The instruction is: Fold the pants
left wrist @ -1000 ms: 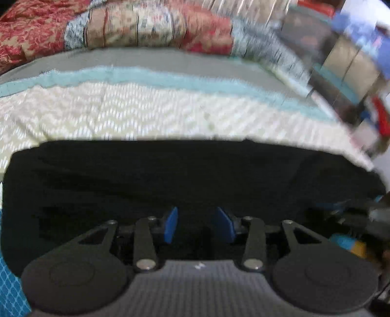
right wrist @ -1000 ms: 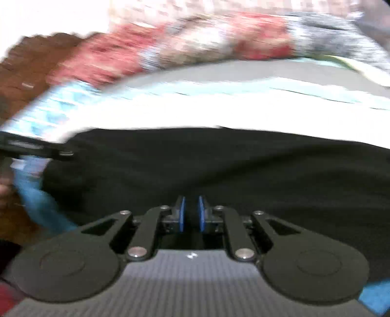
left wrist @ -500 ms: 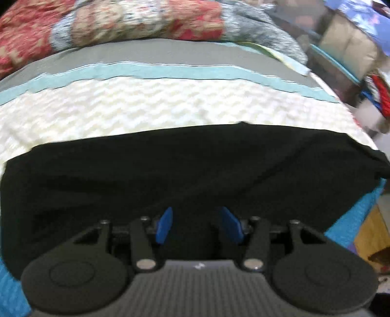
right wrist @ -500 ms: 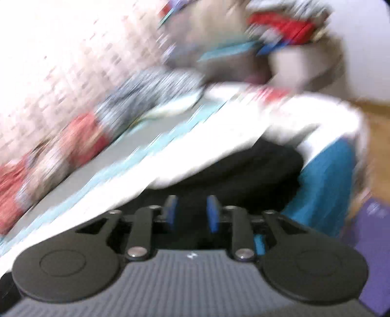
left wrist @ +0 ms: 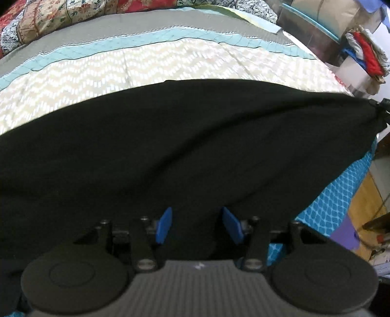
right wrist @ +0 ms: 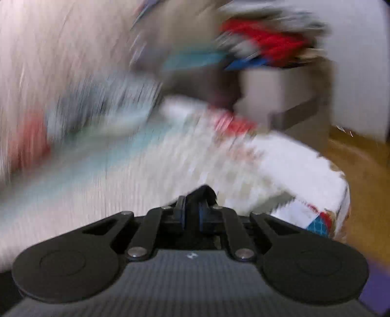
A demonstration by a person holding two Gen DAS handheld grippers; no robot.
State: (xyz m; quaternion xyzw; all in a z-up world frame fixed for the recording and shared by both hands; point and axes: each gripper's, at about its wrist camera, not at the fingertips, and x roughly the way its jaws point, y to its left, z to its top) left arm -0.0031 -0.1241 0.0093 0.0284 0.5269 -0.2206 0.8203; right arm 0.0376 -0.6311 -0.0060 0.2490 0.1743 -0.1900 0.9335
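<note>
No readable brand text in either view; each gripper body is showing only a small pale mark on its ribbed grey top, too small to make out.

Left wrist view: black pants [left wrist: 185,146] are lying spread across the bed quilt [left wrist: 121,70], covering its near side. The quilt's cream zigzag panel is showing just beyond the pants, then a light-blue stripe, then a grey band. A red floral blanket [left wrist: 73,12] is sitting at the far edge of the quilt. The pants' right end is bunching to a point at the quilt's right edge. Left gripper [left wrist: 196,225] is hovering over the near part of the pants, blue pads [left wrist: 164,225] standing apart, black cloth showing in the gap; whether the pads are touching it is not clear. A teal patterned cover [left wrist: 341,195] is hanging at the quilt's near right corner, with wood floor [left wrist: 363,195] past it.

Right wrist view, heavily blurred: right gripper [right wrist: 191,214] is pinched on a small bunch of black pants cloth sticking up between its pads, jaws nearly together, having just been closing on it. This grip is readable only here. The quilt's corner is lying just beyond the gripper. A pile of red and blue cloth [right wrist: 263,48] on a box is sitting past the quilt, sharper in the left view.
</note>
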